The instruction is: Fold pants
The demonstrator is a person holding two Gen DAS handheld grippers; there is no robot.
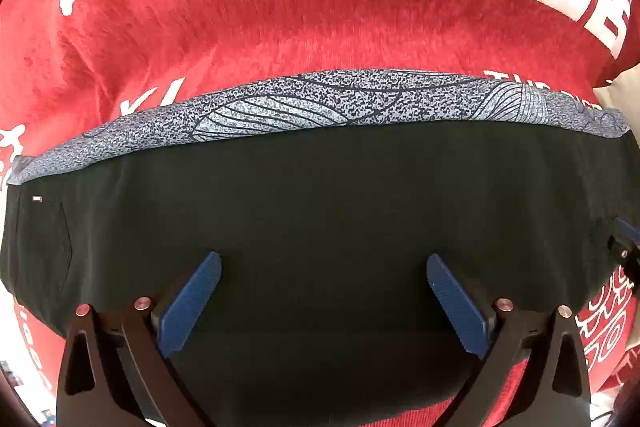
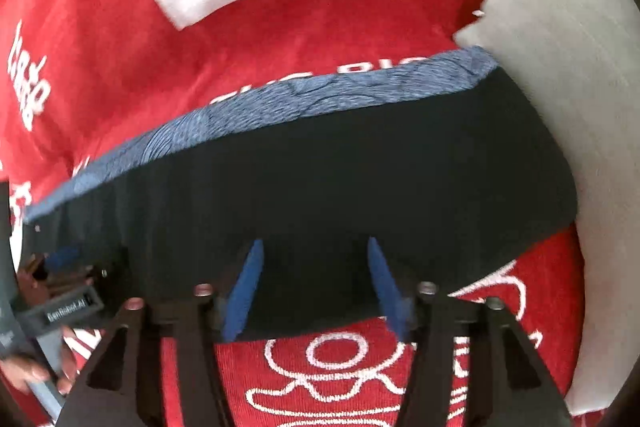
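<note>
Left wrist view: my left gripper (image 1: 324,303) points down over the black pants (image 1: 320,195), jaws spread wide, blue pads clear of the cloth, nothing pinched. The pants lie as a long band running left to right across the red blanket (image 1: 280,7), a patterned grey layer (image 1: 304,103) peeking along the far edge.

Right wrist view, blurred: my right gripper (image 2: 316,283) hangs over the band's near hem, jaws apart and empty. The pants' right end (image 2: 532,163) stops by a grey cushion (image 2: 568,67). My left hand (image 2: 24,371) shows at the lower left. I judge each hand is nearest its own end.
</note>
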